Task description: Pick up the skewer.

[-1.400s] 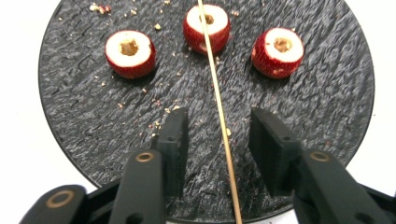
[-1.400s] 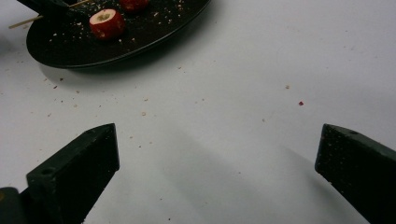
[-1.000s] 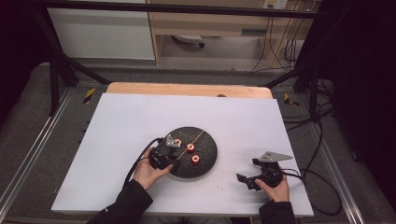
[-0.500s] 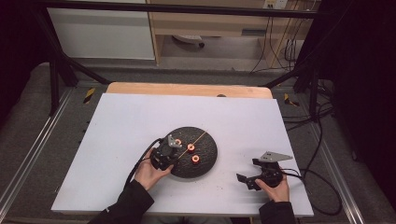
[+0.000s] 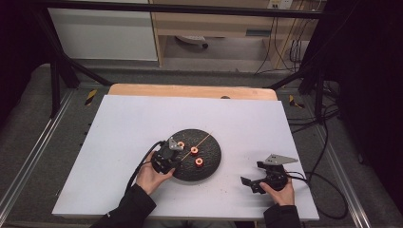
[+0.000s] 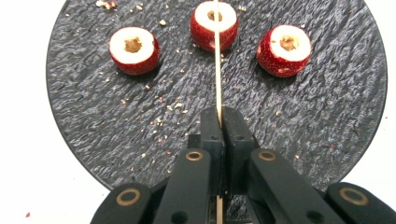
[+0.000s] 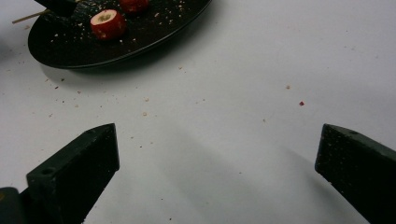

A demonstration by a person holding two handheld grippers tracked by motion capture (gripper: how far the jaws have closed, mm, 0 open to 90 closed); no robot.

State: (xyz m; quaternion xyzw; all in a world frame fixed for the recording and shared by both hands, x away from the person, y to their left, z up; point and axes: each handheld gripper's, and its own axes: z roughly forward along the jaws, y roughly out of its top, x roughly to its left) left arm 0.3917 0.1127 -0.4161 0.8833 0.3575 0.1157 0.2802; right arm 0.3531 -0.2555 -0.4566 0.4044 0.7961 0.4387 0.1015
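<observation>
White tabletop (image 5: 119,142) carries a round black slate plate (image 5: 211,164) near its middle, scattered with crumbs. On the plate lie three cored red fruit pieces, hawthorn-like, cut faces up.

The left gripper (image 6: 218,122) sits at the plate's 8 o'clock edge in the high view, where it appears at (image 5: 167,157). Its jaws have just been closing and now stand pressed together, pinching the near end of a thin wooden skewer (image 6: 217,70). Seen along the jaws, the skewer's long axis runs straight toward 12 o'clock, and its shaft lies across the middle fruit piece (image 6: 214,18). The left fruit piece (image 6: 134,50) sits at about 11 o'clock from the jaw tips and the right fruit piece (image 6: 284,50) at about 1 o'clock, both clear of the stick. In the high view the skewer (image 5: 202,141) slants from the gripper toward the plate's 1 o'clock rim.

The right gripper (image 5: 259,178) rests on the table at the plate's 4 o'clock, well apart from it, with its jaws spread wide and nothing between them.

The left hand is the nearer one. Threading likely depends on the skewer's line: the middle piece already lies on it, though whether the stick passes over the piece or through its core hole I cannot tell.
</observation>
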